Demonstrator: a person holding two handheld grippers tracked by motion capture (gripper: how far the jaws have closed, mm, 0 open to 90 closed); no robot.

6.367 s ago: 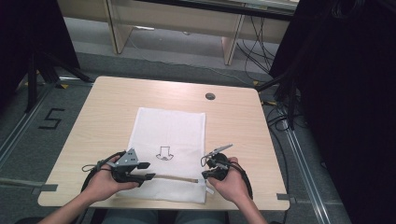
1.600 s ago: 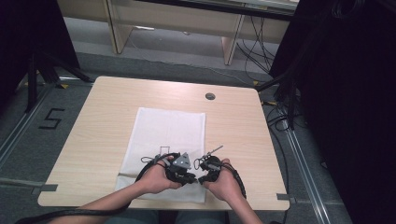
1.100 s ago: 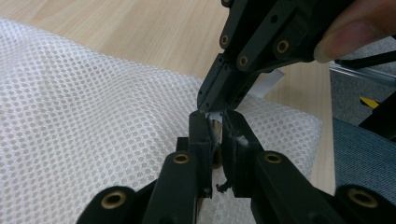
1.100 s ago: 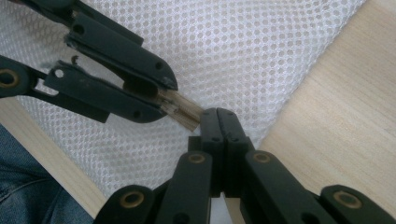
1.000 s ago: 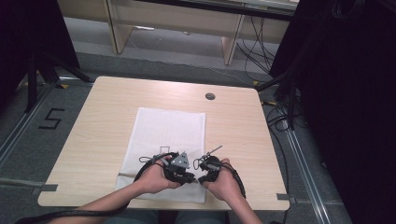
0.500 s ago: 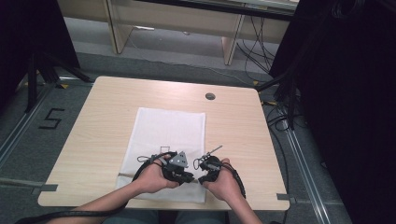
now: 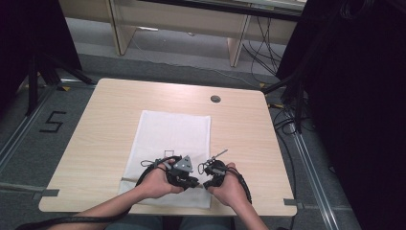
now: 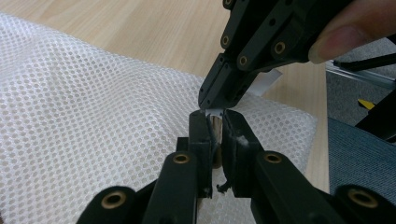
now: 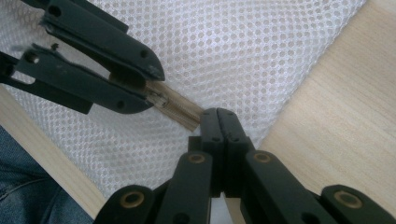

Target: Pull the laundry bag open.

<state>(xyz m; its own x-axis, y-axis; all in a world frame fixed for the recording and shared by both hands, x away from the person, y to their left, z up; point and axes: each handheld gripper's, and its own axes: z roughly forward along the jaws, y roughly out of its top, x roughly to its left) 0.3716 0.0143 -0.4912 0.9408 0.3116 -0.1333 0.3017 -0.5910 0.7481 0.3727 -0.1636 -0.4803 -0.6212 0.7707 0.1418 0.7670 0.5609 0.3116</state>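
A white mesh bag [image 7: 172, 134] lies flat on the wooden table [image 7: 105, 115], with a beige zipper strip [image 9: 180, 111] along its near edge. My left gripper [image 7: 193, 182] is shut on the zipper's slider [image 9: 158, 99]; its jaws [image 8: 214, 116] pinch the beige piece. My right gripper [image 7: 207, 184] is shut on the zipper's end, where its tips [image 9: 218, 113] meet the strip. The two grippers almost touch, tip to tip, near the bag's right corner. The right gripper [image 8: 215, 103] comes down from above, and the left gripper [image 9: 149, 91] reaches in from the upper left.
A round cable hole [image 7: 215, 98] sits at the table's far side. Black curtains [image 7: 354, 96] stand to the right, and a wooden bench [image 7: 177, 24] stands behind. The floor mark "5" [image 7: 52, 122] is at the left. A tape strip [image 7: 43, 192] crosses the table's near left corner.
Since 6.4 s ago my left gripper has slid right along the bag's near edge up to the right gripper. Over the last second nothing has visibly moved.
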